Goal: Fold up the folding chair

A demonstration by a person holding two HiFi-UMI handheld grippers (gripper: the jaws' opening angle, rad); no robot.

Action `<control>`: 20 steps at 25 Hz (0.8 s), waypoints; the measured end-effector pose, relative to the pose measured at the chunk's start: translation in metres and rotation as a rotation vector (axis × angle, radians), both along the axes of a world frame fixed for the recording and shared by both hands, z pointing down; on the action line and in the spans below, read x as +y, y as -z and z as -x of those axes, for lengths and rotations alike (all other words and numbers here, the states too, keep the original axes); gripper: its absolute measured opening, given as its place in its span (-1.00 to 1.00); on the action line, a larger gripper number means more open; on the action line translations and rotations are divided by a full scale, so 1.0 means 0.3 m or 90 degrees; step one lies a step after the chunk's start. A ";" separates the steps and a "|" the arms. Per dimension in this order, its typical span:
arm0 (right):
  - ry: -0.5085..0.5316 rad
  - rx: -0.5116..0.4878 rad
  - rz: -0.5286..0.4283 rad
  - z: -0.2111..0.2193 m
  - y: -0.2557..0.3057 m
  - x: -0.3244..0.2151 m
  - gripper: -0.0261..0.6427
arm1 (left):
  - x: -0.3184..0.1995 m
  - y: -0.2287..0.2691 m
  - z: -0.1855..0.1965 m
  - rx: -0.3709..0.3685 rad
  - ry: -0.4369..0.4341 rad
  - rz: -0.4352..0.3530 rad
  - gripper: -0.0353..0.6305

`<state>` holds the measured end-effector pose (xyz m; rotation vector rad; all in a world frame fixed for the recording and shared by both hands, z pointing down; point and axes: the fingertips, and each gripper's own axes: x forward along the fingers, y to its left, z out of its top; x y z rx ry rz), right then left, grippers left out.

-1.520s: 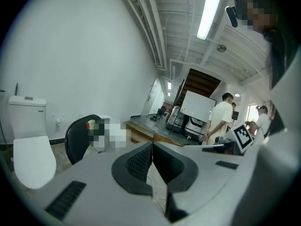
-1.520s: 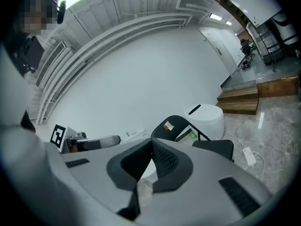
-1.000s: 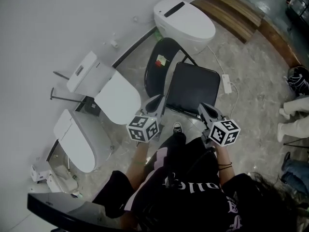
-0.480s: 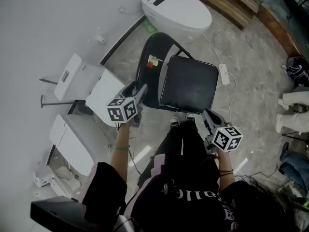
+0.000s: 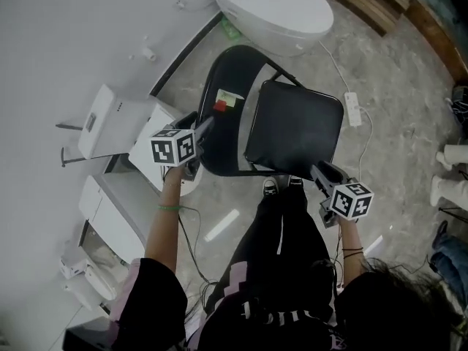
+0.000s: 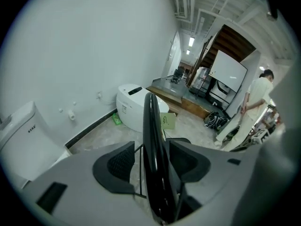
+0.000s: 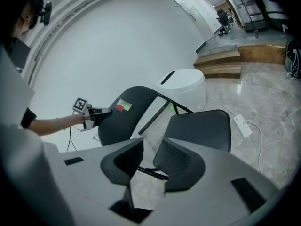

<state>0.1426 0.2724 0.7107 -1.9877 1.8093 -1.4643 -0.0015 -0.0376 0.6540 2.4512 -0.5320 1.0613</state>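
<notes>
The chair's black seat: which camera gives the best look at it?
The head view: the whole seat lies in sight from above. The right gripper view shows it slanted, its near edge hidden. The left gripper view is filled by the edge of the backrest; the seat hardly shows.

It looks like a lab or showroom. Several toilets (image 5: 272, 7) stand loose on a marble floor (image 5: 398, 79), near wooden steps (image 5: 369, 2).
</notes>
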 end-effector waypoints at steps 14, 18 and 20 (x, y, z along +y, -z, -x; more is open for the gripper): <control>-0.088 -0.048 0.143 -0.425 -0.812 0.119 -0.07 | 0.007 -0.040 -0.063 -0.032 -0.072 0.023 -0.41; -0.103 -0.057 0.164 -0.521 -0.977 0.152 -0.02 | 0.006 -0.050 -0.068 -0.045 -0.056 0.015 -0.41; -0.107 -0.076 0.172 -0.536 -1.052 0.170 0.00 | 0.000 -0.055 -0.072 -0.050 -0.050 0.008 -0.41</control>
